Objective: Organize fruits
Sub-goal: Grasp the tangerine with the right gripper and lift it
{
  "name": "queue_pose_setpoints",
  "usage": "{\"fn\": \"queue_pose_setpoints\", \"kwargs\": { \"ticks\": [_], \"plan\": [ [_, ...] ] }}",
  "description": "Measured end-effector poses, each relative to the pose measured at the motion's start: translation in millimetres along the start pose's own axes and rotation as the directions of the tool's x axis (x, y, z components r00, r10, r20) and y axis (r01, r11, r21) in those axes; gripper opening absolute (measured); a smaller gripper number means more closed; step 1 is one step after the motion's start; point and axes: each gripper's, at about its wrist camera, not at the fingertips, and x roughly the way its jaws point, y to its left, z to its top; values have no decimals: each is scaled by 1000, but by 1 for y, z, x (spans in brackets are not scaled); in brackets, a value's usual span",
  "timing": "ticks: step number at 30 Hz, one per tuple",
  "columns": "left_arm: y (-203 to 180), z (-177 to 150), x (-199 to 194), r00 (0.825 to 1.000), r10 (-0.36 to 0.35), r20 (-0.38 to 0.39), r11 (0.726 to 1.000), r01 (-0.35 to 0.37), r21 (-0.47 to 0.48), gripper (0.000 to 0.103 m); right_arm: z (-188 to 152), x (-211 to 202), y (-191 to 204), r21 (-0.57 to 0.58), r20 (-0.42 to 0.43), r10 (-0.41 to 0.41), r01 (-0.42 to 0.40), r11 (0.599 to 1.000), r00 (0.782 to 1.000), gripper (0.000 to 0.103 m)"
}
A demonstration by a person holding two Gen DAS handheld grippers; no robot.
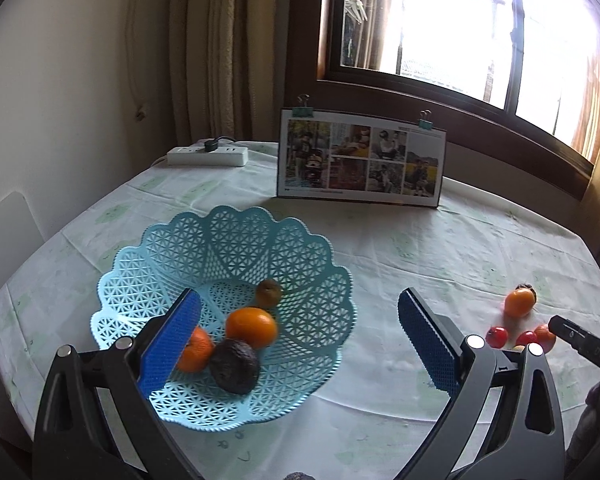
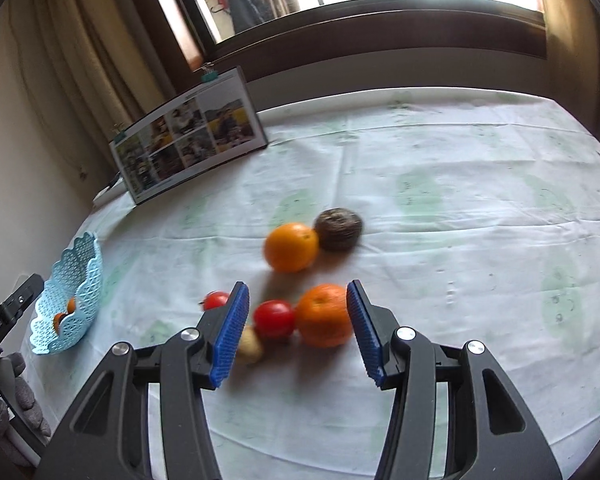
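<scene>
The right hand-held gripper (image 2: 297, 330), wide open and empty, straddles a round orange citrus fruit (image 2: 324, 316); next, close. The left hand-held gripper (image 1: 300, 340) gapes empty over the pale-blue lattice plastic basket (image 1: 236, 236).

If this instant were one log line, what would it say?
left claw: open, over basket | right claw: open, around orange and tomato | nothing held

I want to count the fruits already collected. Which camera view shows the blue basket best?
The left wrist view: the blue basket faces the camera, its inside open, holding four fruits. In the right wrist view the blue basket sits at the left edge, seen sideways, its contents mostly hidden.
</scene>
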Motion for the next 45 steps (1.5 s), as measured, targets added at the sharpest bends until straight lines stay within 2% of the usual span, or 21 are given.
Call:
{"fn": "queue_pose_setpoints", "kwargs": {
  "ticks": [5,13,26,32,36,41,45],
  "plan": [
    [-14,-1,0,1000,-20,-2,999,20,26,100,8,9,-16,19,-8,-54,54,998,999,51],
    [-29,-5,1,999,-35,-15,998,35,51,100,11,36,-16,-4,-55,-89,89,996,994,51],
    [-45,-3,2,998,-62,-24,995,64,81,100,-5,11,-11,-80,-69,-36,30,996,997,51],
    [-53,-3,3,997,-68,-28,993,71,94,100,-13,13,-6,-84,-111,14,-23,996,994,50],
    [-55,-3,3,998,-62,-28,993,64,100,100,-16,15,-4,-79,-125,52,-63,995,991,40],
    [-61,-1,9,997,-68,-39,992,71,102,100,-19,10,-4,-77,-123,65,-75,994,990,39],
    [-75,0,16,994,-91,-56,988,97,124,100,-17,1,-14,-56,-90,52,-57,997,995,39]
  ]
}}
